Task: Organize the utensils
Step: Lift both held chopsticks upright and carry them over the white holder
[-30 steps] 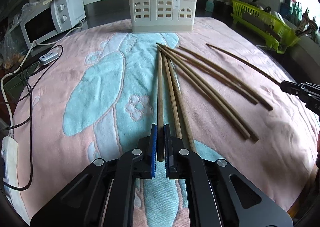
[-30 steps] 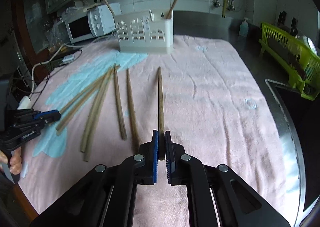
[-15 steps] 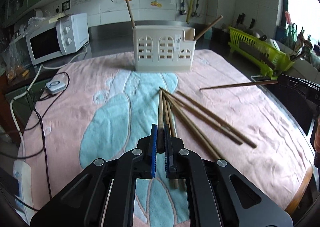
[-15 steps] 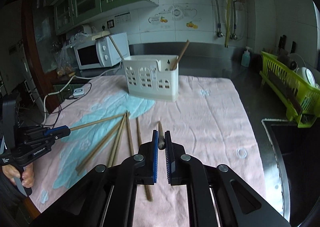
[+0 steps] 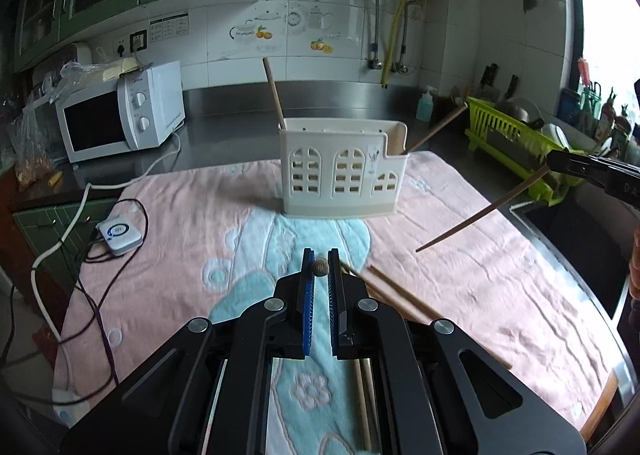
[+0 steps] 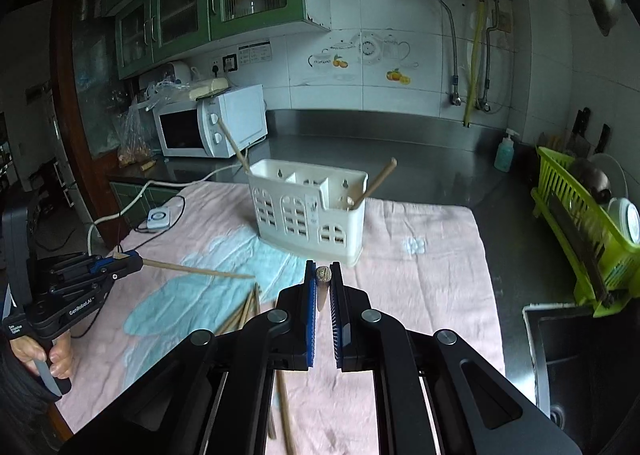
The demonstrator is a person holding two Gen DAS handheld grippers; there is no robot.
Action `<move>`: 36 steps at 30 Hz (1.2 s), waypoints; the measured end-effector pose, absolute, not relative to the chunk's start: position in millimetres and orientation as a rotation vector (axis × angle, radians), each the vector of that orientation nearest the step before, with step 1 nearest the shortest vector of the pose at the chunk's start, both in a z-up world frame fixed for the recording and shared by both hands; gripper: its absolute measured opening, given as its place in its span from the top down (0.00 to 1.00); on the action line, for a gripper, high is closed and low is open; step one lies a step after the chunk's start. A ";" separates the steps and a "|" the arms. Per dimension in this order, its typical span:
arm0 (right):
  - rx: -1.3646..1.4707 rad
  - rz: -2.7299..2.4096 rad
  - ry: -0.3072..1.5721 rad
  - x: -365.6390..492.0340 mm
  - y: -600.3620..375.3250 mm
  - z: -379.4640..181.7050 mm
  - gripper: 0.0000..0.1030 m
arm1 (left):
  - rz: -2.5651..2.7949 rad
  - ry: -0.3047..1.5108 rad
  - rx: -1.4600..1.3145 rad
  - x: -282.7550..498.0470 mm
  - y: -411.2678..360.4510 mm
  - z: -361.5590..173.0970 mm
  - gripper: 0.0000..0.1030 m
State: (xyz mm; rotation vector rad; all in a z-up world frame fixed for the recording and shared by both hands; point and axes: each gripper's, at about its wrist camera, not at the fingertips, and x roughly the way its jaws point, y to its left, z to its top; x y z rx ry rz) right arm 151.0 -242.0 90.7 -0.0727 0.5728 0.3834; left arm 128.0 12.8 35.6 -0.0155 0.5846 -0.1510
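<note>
My left gripper (image 5: 320, 257) is shut on a wooden chopstick (image 5: 320, 267), seen end-on between the blue pads and lifted off the pink and blue towel (image 5: 200, 223). My right gripper (image 6: 322, 267) is shut on another chopstick (image 6: 323, 275), also held in the air. Each view shows the other gripper too: the right gripper (image 5: 554, 163) with its chopstick (image 5: 480, 215) slanting down, and the left gripper (image 6: 136, 261) with its chopstick (image 6: 196, 269). The white utensil holder (image 5: 344, 179) (image 6: 308, 215) stands ahead with two chopsticks leaning in it. Several loose chopsticks (image 5: 400, 299) (image 6: 240, 311) lie on the towel.
A white microwave (image 5: 120, 123) stands at the back left, with cables and a small white device (image 5: 119, 233) at the towel's left edge. A green dish rack (image 6: 580, 223) and a sink (image 6: 580, 355) are on the right. A soap bottle (image 6: 505, 153) stands on the steel counter.
Both grippers have risen with their chopsticks, which lay on the towel a second ago and now hang in the air. The views have tilted up toward the holder and the wall.
</note>
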 end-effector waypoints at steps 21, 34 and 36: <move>-0.117 0.409 0.528 209.9 -228.8 174.7 0.94 | -0.188 0.428 -0.040 189.5 11.0 142.7 0.95; -0.122 0.374 0.505 255.7 -220.3 192.7 0.94 | -0.146 0.172 -0.160 230.7 24.2 219.3 0.95; -0.127 0.371 0.513 265.4 -218.3 189.4 0.94 | -0.141 0.154 -0.175 242.1 23.7 219.8 0.95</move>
